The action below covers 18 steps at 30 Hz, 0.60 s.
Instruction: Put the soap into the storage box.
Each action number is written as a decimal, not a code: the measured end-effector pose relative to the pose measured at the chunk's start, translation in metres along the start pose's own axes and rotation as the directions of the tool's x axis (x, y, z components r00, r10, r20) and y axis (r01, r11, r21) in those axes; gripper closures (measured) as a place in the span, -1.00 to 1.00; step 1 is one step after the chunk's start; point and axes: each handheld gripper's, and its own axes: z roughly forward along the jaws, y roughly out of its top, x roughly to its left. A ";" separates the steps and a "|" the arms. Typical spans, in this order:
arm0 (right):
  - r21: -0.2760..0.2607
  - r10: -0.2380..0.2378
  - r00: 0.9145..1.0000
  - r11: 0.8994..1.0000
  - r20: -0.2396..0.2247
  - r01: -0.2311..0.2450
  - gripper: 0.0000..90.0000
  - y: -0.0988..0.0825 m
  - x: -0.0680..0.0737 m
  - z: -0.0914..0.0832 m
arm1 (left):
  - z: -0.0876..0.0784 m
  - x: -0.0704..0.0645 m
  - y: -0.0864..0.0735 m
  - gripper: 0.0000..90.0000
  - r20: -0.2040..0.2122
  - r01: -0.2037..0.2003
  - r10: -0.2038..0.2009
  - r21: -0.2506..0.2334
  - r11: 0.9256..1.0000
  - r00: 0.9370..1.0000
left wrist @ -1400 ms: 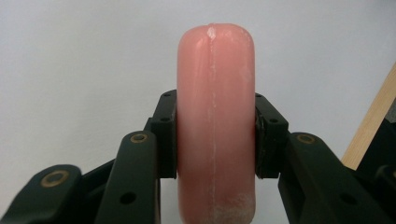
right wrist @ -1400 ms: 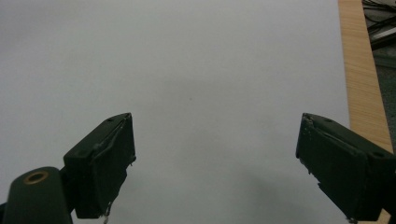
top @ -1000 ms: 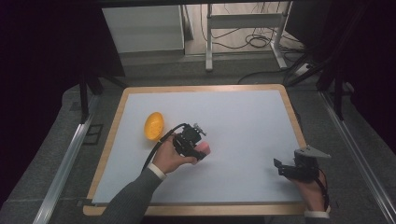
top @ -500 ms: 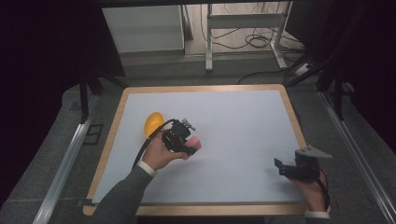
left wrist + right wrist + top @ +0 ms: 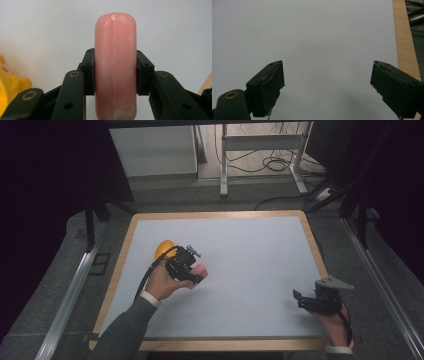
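High view: a pink piece is seen clamped in the left gripper, held just off the yellow toy, which lies at about ten o'clock from it on the tabletop. In the left gripper view the pink piece is gripped upright between the two fingers, which are closed narrowly on its flat sides, with a seam running down its rounded edge. The step in hand is judged to be a carry: the piece is held and is not yet set down. Whether it is lifted clear of the tabletop or resting on it cannot be told.

The next move is judged to call for a lowering onto a bare patch of the white surface, with care that the toy, at nine o'clock of the fingers in that view, is not knocked, and then a release.

The right gripper is held idle near the tabletop's five o'clock corner; in the right gripper view its fingers are spread wide over bare surface, with nothing between them.

The lower end of the pink piece is cut off by the frame, so its full shape cannot be made out. The toy is partly covered by the left gripper and cable from above, and is cropped at the edge in the left gripper view; what it depicts cannot be told.
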 end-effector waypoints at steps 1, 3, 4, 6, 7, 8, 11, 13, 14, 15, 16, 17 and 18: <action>0.001 0.001 1.000 1.000 0.000 -0.001 -0.75 0.000 0.000 0.000 | -0.001 0.001 0.000 0.34 -0.003 0.002 -0.002 -0.001 1.000 1.000; 0.000 -0.001 1.000 1.000 0.000 0.001 -0.75 0.000 0.000 0.000 | -0.001 0.003 -0.001 0.34 -0.004 0.006 -0.006 -0.003 1.000 1.000; -0.001 0.001 1.000 1.000 0.000 -0.001 -0.75 0.000 0.000 0.000 | -0.002 0.003 -0.001 0.34 -0.007 0.007 -0.007 -0.001 1.000 1.000; 0.000 0.002 1.000 1.000 0.000 -0.002 -0.75 0.000 0.000 0.000 | -0.002 0.006 -0.001 0.34 -0.010 0.010 -0.010 0.002 1.000 1.000; 0.000 0.002 1.000 1.000 0.000 -0.002 -0.75 0.000 0.000 0.000 | -0.002 0.006 -0.001 0.34 -0.011 0.011 -0.010 0.003 1.000 1.000; 0.000 0.001 1.000 1.000 -0.001 -0.001 -0.75 0.000 0.000 0.000 | -0.002 0.007 -0.001 0.34 -0.013 0.012 -0.012 0.002 1.000 1.000; 0.002 0.001 1.000 1.000 -0.002 -0.001 -0.75 0.000 0.000 0.000 | -0.004 0.010 -0.002 0.34 -0.014 0.015 -0.015 0.000 1.000 1.000; 0.002 0.001 1.000 1.000 -0.002 -0.001 -0.75 0.000 0.000 0.001 | -0.004 0.011 -0.002 0.34 -0.017 0.017 -0.017 0.002 1.000 1.000; 0.003 -0.002 1.000 1.000 -0.002 0.002 -0.75 0.000 0.000 0.001 | -0.004 0.012 -0.002 0.34 -0.018 0.018 -0.018 0.001 1.000 1.000; 0.004 -0.002 1.000 1.000 -0.002 0.002 -0.75 0.000 0.000 0.001 | -0.004 0.013 -0.002 0.34 -0.017 0.020 -0.020 0.001 1.000 1.000; 0.005 -0.001 1.000 1.000 -0.002 0.001 -0.75 0.000 0.000 0.001 | -0.005 0.014 -0.002 0.34 -0.020 0.023 -0.023 -0.001 1.000 1.000; 0.005 -0.001 1.000 1.000 -0.002 0.001 -0.75 0.000 0.000 0.001 | -0.005 0.015 -0.002 0.34 -0.020 0.025 -0.025 -0.002 1.000 1.000; 0.005 -0.002 1.000 1.000 -0.002 0.002 -0.75 0.000 0.000 0.001 | -0.006 0.016 -0.002 0.34 -0.022 0.026 -0.026 -0.004 1.000 0.999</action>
